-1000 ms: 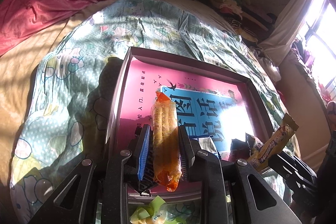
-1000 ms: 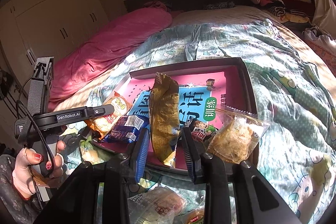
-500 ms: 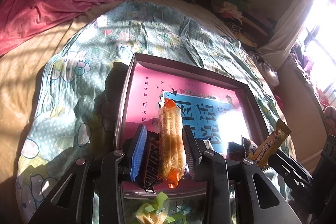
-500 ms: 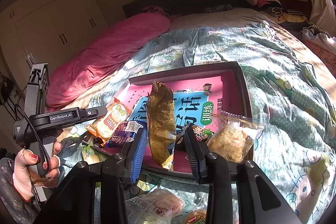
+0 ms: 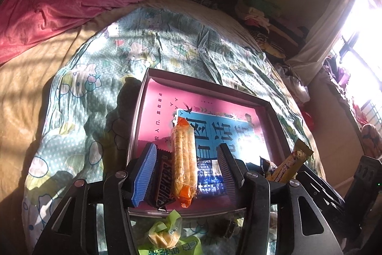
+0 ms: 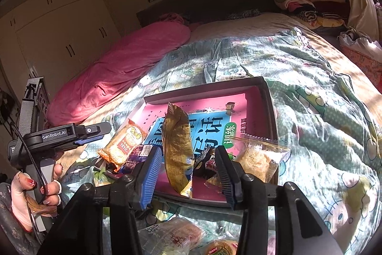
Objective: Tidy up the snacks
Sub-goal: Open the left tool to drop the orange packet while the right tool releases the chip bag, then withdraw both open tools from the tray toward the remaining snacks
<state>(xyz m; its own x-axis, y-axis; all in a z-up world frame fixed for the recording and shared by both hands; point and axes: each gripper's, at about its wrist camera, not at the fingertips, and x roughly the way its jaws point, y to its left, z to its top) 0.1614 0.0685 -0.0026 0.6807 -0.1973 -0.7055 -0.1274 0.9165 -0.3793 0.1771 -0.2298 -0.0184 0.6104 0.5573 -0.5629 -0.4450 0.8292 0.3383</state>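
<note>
Left wrist view: my left gripper [image 5: 185,171] gapes around the unheld orange wafer packet [image 5: 183,161]; my right gripper [image 6: 188,171], equally wide, risks toppling the loose gold foil packet [image 6: 177,147] off the shallow pink-lined box [image 6: 267,97].

R gripper [image 6: 188,173] fingers spread wide, gold snack pack [image 6: 178,147] loose between, over pink tray [image 6: 267,97].

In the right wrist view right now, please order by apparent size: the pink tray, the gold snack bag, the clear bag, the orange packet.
1. pink tray
2. gold snack bag, though it is nearest the camera
3. clear bag and orange packet: they look alike, so no ranking.
</note>
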